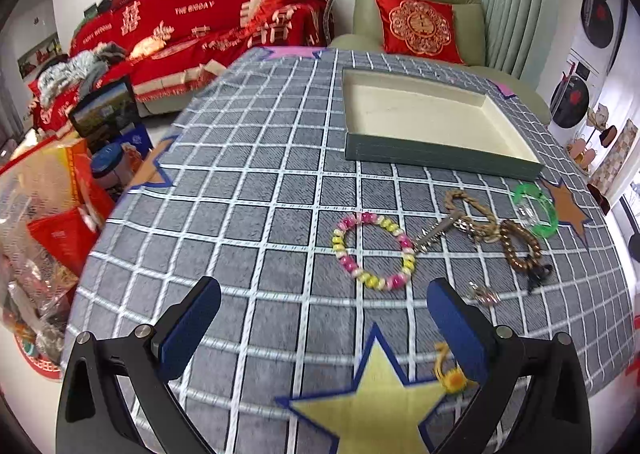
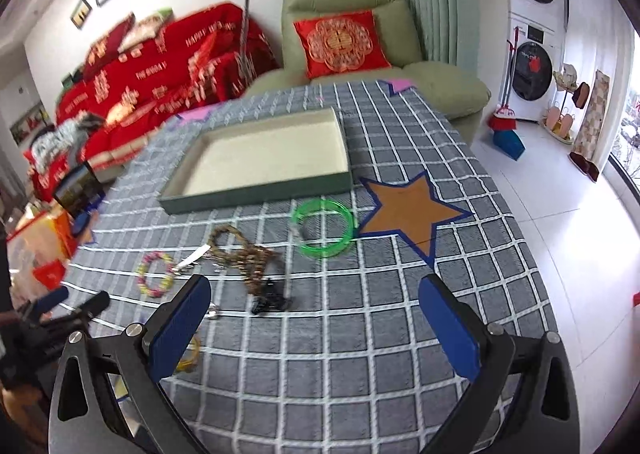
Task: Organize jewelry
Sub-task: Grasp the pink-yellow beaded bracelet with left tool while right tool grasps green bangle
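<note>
Both grippers spread wide, nothing picked up yet.

Left gripper [image 1: 324, 314] and right gripper [image 2: 316, 310] hover, fingers apart; beaded bracelet [image 1: 374, 252], tangled chains [image 1: 480, 221] and green bangle [image 1: 536, 209] lie at five o'clock of the empty tray [image 1: 440, 155]; snagged chains could drag neighbours along.

Between the tray [image 2: 256, 189] and the near edge of the surface [image 2: 360, 354], the jewelry lies in a loose row: bead ring [image 1: 374, 252], chain [image 1: 472, 213], brown bracelet [image 1: 520, 246], green bangle [image 2: 322, 230]. The chain and brown bracelet touch each other. Right of the bangle the cloth is bare. The tray inside is bare and open from above.
</note>
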